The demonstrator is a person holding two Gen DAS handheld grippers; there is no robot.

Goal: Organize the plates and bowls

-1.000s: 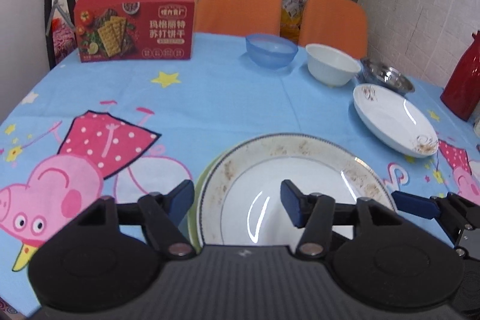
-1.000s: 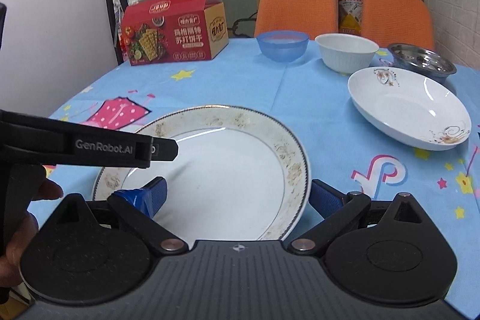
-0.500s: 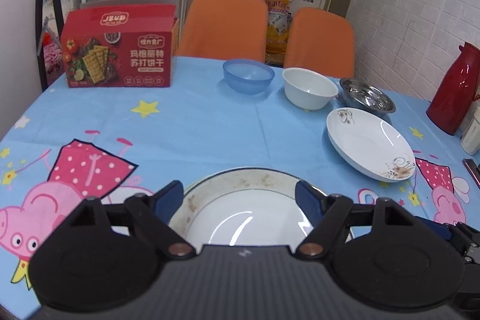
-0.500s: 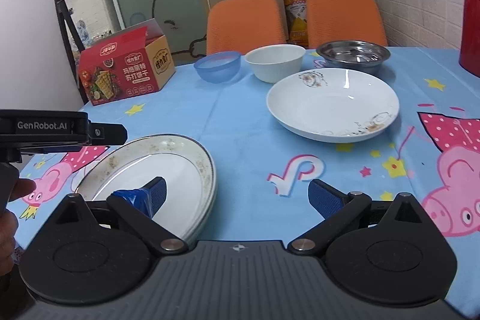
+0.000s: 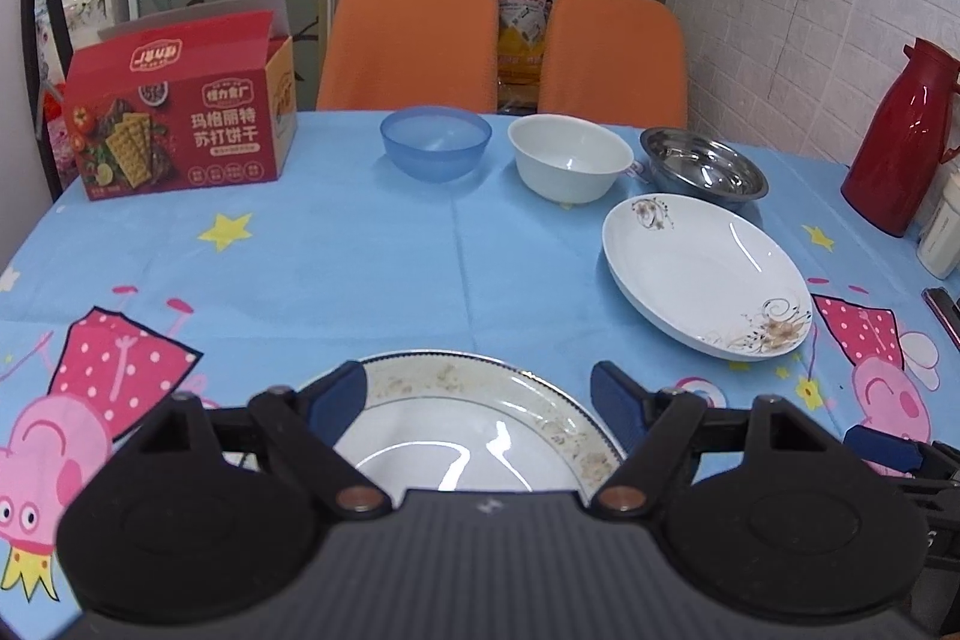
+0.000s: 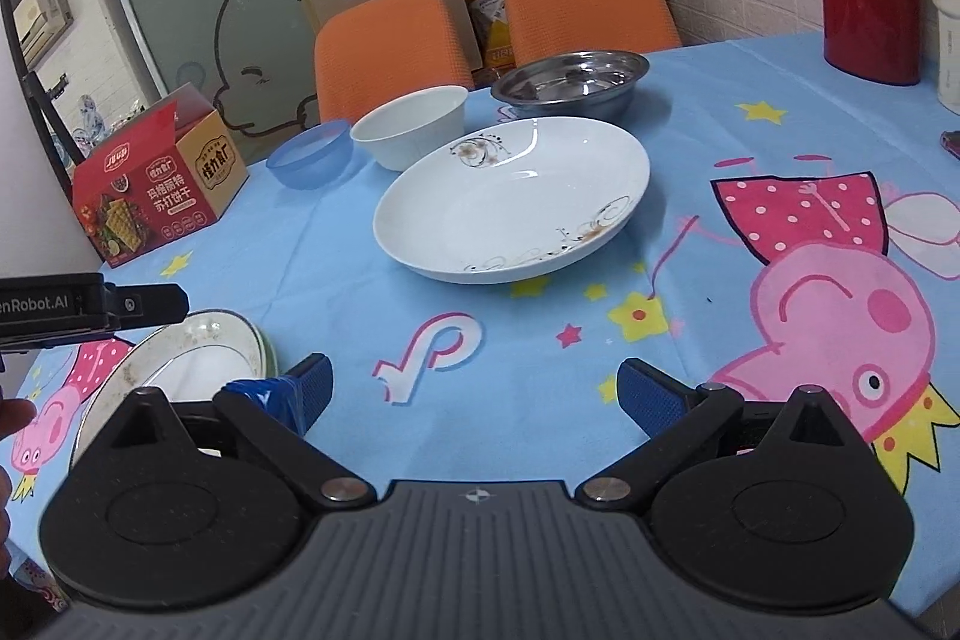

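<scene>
A round table under a blue cartoon-pig tablecloth [image 5: 360, 250] fills both views, with 2 orange chairs [image 5: 414, 40] at its far side, a white brick wall on the right and a poster with Chinese text behind. A red cracker box [image 5: 180, 124] stands at the far left with its top flaps raised; its contents cannot be seen. A red thermos [image 5: 894, 142] stands at the far right.

Along the far edge sit 3 bowls in a row: a blue bowl [image 5: 436, 145], a white bowl [image 5: 570, 157] and a steel bowl [image 5: 702, 163], all empty. Just nearer than the steel bowl lies an empty white floral plate [image 5: 705, 274].

The gold-rimmed plate [image 5: 474, 424] lies at the near edge, empty, with a green rim showing under it in the right wrist view. The left gripper [image 5: 477, 403] hangs over it, fingers spread wide and holding nothing. The right gripper [image 6: 474, 394] is likewise spread wide over bare cloth, right of that plate, its left finger [image 6: 300, 391] near the rim.
</scene>
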